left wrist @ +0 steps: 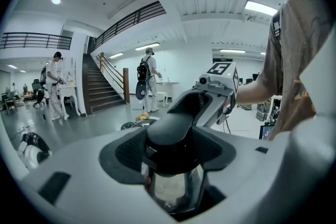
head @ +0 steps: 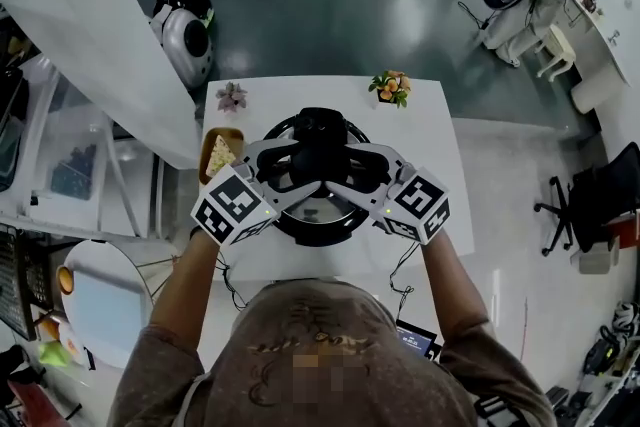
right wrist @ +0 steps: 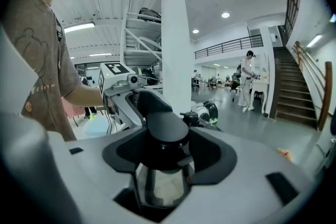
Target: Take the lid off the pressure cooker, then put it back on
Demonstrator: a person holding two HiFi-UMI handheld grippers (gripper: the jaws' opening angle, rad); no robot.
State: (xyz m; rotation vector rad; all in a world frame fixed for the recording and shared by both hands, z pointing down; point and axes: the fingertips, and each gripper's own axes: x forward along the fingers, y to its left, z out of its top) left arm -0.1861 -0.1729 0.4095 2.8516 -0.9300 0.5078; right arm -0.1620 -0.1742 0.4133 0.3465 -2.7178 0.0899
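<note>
Pressure cooker (head: 320,237) stood at the middle of the white table (head: 425,130), slightly nearer the near edge than the far one. Lid (head: 322,211) lay over the pot's mouth. Could not tell from any view whether it was seated on the rim or raised just clear of it.

Black handle (head: 320,147) ran across the top of the lid, with one gripper at each end.
- Left gripper (left wrist: 170,157): came in from the left-edge side. Jaws stood wide but were clenched on the handle's end, with dark ribbed pads (left wrist: 123,152) against both of its sides. Shiny lid surface showed directly below the grip.
- Right gripper (right wrist: 165,160): came in from the right-edge side, facing the left one. It had the same wide grasp on the opposite end of the handle, pads (right wrist: 215,152) pressed to it on both sides.

Each gripper view showed the other gripper across the handle, with its marker cube up. Both grippers pointed inward and a little downward.

Other items on the table:
- Wooden tray (head: 227,132) with food, at the left edge, just beside the cooker
- Pink flowers (head: 232,96) near the far-left corner
- Orange flowers (head: 391,87) at the far edge, towards the right corner, well apart from the cooker
</note>
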